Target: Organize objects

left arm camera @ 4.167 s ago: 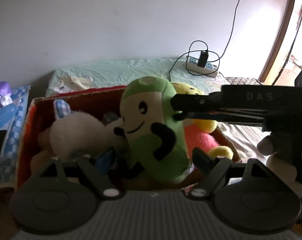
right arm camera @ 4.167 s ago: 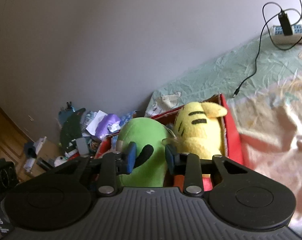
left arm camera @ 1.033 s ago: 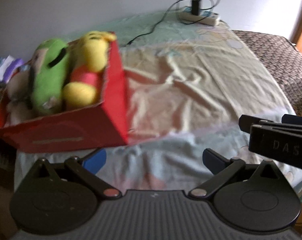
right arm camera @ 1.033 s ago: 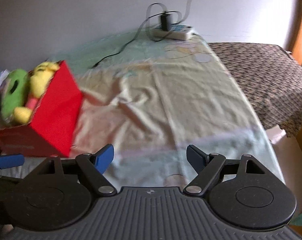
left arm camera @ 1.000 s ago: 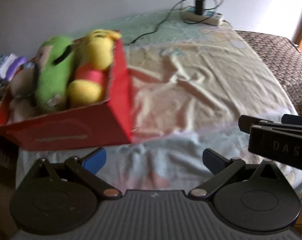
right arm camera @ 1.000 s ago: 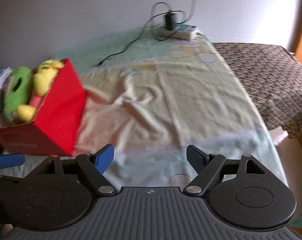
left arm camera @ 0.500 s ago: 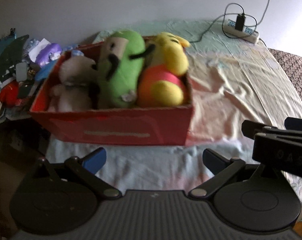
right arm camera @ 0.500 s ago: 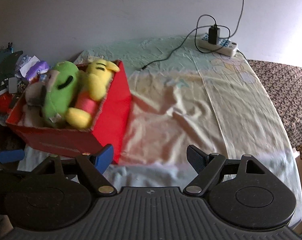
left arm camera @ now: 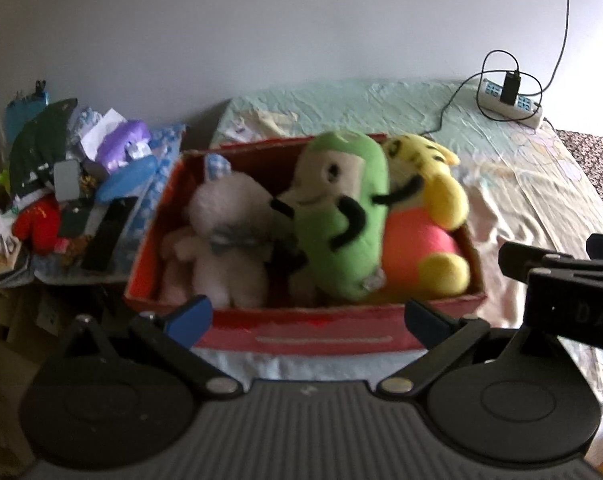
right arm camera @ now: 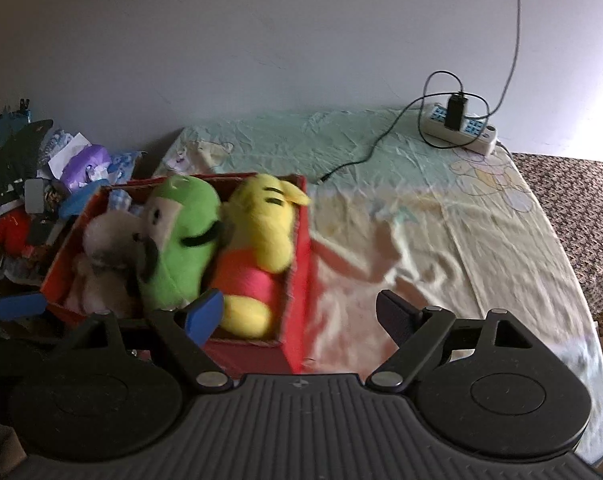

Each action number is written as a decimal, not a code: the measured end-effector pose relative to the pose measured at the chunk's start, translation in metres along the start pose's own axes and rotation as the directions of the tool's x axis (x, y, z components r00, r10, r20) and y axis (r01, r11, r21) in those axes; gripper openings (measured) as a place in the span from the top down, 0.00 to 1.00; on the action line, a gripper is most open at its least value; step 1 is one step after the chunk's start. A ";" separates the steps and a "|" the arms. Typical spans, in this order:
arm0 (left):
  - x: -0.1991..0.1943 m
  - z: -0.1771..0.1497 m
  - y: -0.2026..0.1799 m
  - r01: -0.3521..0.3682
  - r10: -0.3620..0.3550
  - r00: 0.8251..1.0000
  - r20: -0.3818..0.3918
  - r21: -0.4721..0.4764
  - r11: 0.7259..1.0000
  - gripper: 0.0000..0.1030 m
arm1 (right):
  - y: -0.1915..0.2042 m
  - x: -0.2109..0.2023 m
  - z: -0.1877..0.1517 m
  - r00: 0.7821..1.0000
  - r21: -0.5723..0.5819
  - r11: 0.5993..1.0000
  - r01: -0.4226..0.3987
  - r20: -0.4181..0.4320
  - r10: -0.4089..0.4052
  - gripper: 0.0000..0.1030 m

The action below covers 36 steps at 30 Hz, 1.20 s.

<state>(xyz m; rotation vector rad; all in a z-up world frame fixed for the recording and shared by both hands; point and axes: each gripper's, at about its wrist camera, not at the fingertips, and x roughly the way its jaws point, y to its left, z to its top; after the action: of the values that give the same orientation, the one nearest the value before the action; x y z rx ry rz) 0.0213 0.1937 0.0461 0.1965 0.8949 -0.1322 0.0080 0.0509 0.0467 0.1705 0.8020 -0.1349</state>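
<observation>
Left gripper (left arm camera: 307, 318): jaws spread wide, holding nothing, near the box front.
Right gripper (right arm camera: 301, 314): jaws spread wide, empty.
Red box (left arm camera: 301, 336): on the bed sheet (right arm camera: 441, 248), left end.
Box contents: white plush (left arm camera: 225, 240), green plush (left arm camera: 341, 216), yellow plush (left arm camera: 425, 232), side by side.

A bed (right arm camera: 441, 240) covered with a wrinkled pale green and cream sheet (right arm camera: 381, 152) fills the scene, set against a plain wall. A red box (left arm camera: 301, 332) sits directly on its left part. A white power strip (right arm camera: 459, 130) lies at the far right corner near the wall, with a black cable (right arm camera: 357, 162) trailing from it across the sheet toward the box.
</observation>
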 end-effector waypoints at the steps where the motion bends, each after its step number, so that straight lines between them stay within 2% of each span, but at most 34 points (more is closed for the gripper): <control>1: 0.001 0.001 0.005 0.000 0.000 1.000 0.004 -0.001 1.000 0.01 | 0.004 0.002 0.001 1.000 0.001 1.000 0.002 0.002 -0.002 0.17; 4: 0.006 0.005 0.021 0.016 -0.016 1.000 0.008 -0.014 1.000 0.01 | 0.017 0.011 0.005 1.000 0.017 1.000 0.000 -0.003 0.000 0.16; 14: 0.026 0.018 0.059 0.004 -0.004 1.000 0.007 -0.003 1.000 0.01 | 0.048 0.028 0.013 1.000 0.055 0.998 0.011 0.001 -0.011 0.16; 20: 0.035 0.024 0.071 -0.006 0.006 1.000 -0.015 0.009 1.000 0.01 | 0.057 0.038 0.021 1.000 0.072 0.997 0.020 -0.015 -0.019 0.15; 26: 0.042 0.032 0.080 -0.030 0.032 0.998 -0.046 0.038 0.999 0.01 | 0.071 0.041 0.022 1.000 0.034 0.999 0.000 -0.025 0.001 0.15; 36: 0.043 0.038 0.079 -0.023 0.031 0.996 -0.086 0.093 0.995 0.01 | 0.065 0.043 0.020 1.000 0.076 0.997 0.005 -0.031 -0.002 0.15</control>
<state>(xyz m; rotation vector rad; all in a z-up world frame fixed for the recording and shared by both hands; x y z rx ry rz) 0.0925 0.2606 0.0444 0.3020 0.9734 -0.1409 0.0636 0.1084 0.0355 0.2435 0.8284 -0.1665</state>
